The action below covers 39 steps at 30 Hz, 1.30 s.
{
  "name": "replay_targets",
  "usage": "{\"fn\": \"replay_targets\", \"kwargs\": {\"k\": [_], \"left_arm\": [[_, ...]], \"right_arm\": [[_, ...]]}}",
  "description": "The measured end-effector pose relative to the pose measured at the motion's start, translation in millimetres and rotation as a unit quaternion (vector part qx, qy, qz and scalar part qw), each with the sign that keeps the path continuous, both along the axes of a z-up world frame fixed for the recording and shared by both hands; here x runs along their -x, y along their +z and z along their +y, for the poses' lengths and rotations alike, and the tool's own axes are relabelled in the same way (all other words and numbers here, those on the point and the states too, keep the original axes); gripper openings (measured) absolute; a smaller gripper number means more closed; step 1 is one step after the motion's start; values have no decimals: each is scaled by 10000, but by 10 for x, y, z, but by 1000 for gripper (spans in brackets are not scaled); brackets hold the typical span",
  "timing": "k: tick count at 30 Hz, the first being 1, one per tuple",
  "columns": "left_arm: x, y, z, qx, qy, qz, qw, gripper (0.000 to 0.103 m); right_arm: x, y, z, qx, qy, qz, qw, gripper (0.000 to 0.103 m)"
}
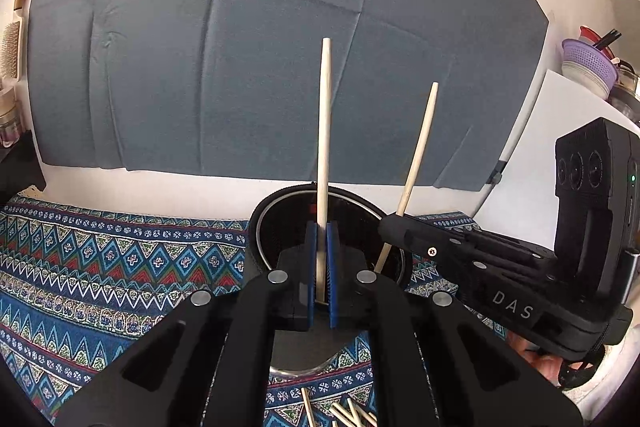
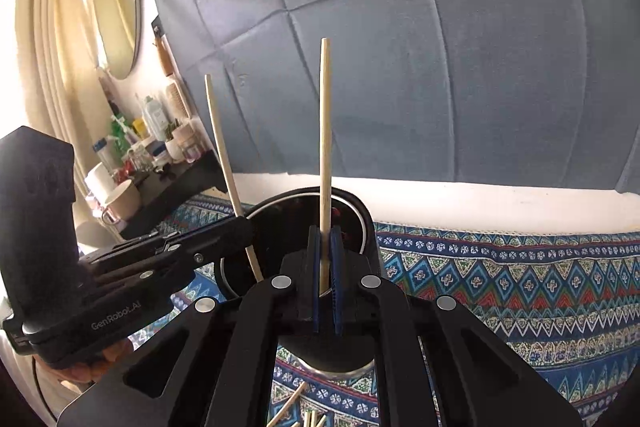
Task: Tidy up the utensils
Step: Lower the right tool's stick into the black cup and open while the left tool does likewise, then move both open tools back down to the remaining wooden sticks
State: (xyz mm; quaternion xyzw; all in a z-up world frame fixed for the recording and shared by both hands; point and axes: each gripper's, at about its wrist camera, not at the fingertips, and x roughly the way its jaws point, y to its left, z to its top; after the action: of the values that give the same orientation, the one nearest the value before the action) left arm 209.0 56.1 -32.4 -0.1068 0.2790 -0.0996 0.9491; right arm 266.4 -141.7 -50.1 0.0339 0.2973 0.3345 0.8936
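Holding one pale wooden chopstick [image 1: 323, 155] clamped upright in the left gripper [image 1: 321, 263], blue pads [image 1: 311, 267] squeezed tight on its lower part, thin tip pointing up against the grey-blue padded panel [image 1: 240, 47] behind. Same deal on the other side: right gripper [image 2: 325, 267] clenched on a second chopstick [image 2: 325, 147], also standing pretty much vertical, blue pads pinched shut around it. Both sitting right over the black round holder [image 1: 280, 223], lower ends of the sticks dipping toward its open mouth; can't tell if either bottom tip actually touches the inside. From the left camera, right gripper visible off to the right, its stick leaning a bit left to right. From the right camera, left gripper coming in from the left, stick tilted slightly. Holder standing on the blue patterned cloth [image 1: 100, 267] with zigzags and little diamonds, near the far edge by the panel. More loose chopsticks [image 1: 348, 411] lying on the cloth near side, just below the grippers, only partly showing. Off to the far left in the right view, a cluttered shelf with bottles [image 2: 152, 131] and an oval mirror [image 2: 118, 7]. Bit of a person's hand [image 2: 92, 363] peeking under the left gripper.
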Motion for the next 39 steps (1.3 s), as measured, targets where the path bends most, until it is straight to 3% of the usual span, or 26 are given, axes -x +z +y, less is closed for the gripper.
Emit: {"fn": "replay_targets", "kwargs": {"k": [7,9,11,14,19,23,31,36,39], "left_arm": [[65,23,-50,-293,51,79,9995,7],[98,53,-34,-319,105,74,9994,26],[141,86,-10,-320,150,60,9994,34],[203,121,26,-352,204,75,9991,39],[334,149,74,-425,261,123,9987,49],[403,125,88,-622,291,360,9970,52],[512,-53,195,-709,473,910,9922,70],[556,-279,220,-635,424,1422,9869,82],[597,-428,223,-639,458,1689,9825,85]], "right_arm": [[45,12,-19,102,-104,193,9997,9],[68,46,-41,141,-144,170,9997,9],[95,76,-81,171,-187,139,9996,9],[142,116,-155,160,-332,101,9993,31],[213,163,-231,204,-432,100,9988,48],[286,177,-291,210,-463,107,9986,55],[385,95,-408,470,-565,380,9966,78],[463,-51,-536,640,-663,624,9938,84],[516,-169,-617,760,-716,795,9913,84]]}}
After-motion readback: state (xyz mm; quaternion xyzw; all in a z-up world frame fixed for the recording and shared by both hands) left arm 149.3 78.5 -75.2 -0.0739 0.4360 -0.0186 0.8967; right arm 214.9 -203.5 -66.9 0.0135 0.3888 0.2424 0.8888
